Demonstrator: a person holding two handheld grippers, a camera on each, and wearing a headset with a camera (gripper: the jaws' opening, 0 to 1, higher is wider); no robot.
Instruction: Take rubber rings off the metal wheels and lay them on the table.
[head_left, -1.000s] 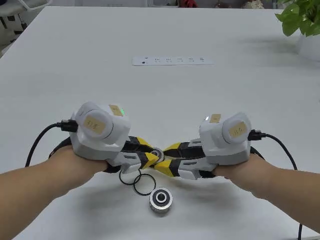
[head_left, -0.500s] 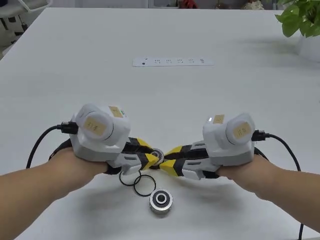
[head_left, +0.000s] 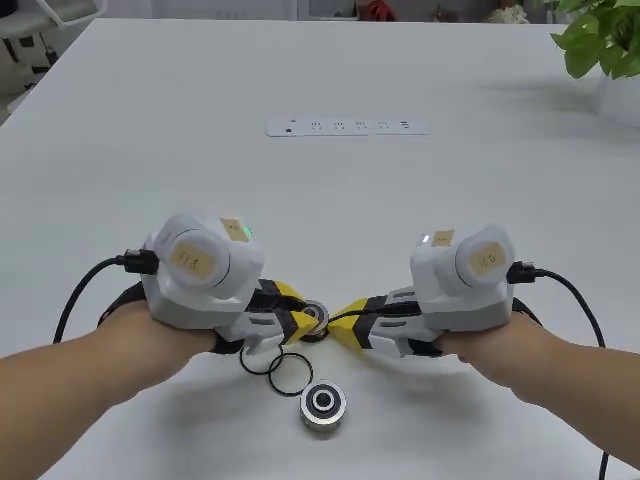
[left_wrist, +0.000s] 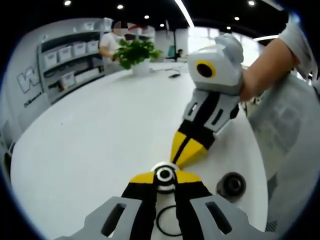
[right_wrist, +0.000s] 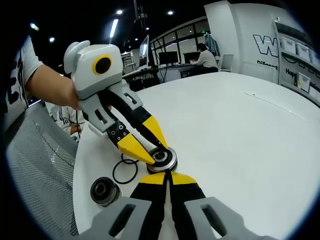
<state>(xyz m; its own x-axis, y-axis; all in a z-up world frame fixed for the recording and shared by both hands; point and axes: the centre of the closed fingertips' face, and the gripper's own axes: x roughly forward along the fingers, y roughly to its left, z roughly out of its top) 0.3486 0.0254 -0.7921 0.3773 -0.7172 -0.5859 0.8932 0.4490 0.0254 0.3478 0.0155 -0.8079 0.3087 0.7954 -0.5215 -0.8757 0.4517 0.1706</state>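
My left gripper (head_left: 303, 320) is shut on a small metal wheel (head_left: 314, 317) just above the white table (head_left: 330, 200); its own view shows the yellow tips (left_wrist: 165, 179) clamped on the wheel (left_wrist: 164, 172). My right gripper (head_left: 338, 330) faces it with jaws shut and its tips (right_wrist: 167, 177) at the dark rim of the wheel (right_wrist: 165, 159). I cannot tell whether rubber is pinched between them. Two black rubber rings (head_left: 276, 364) lie overlapping on the table below the left gripper. A second metal wheel (head_left: 322, 402) stands beside them, nearer me.
A white power strip (head_left: 345, 126) lies at the table's middle, far from the grippers. A potted plant (head_left: 600, 40) stands at the far right corner. Black cables trail from both grippers towards me. Shelves and a person appear in the room's background.
The right gripper has drawn back a little to the right, so its tips no longer overlap the held wheel. The left gripper, rings and loose wheel have stayed in place.
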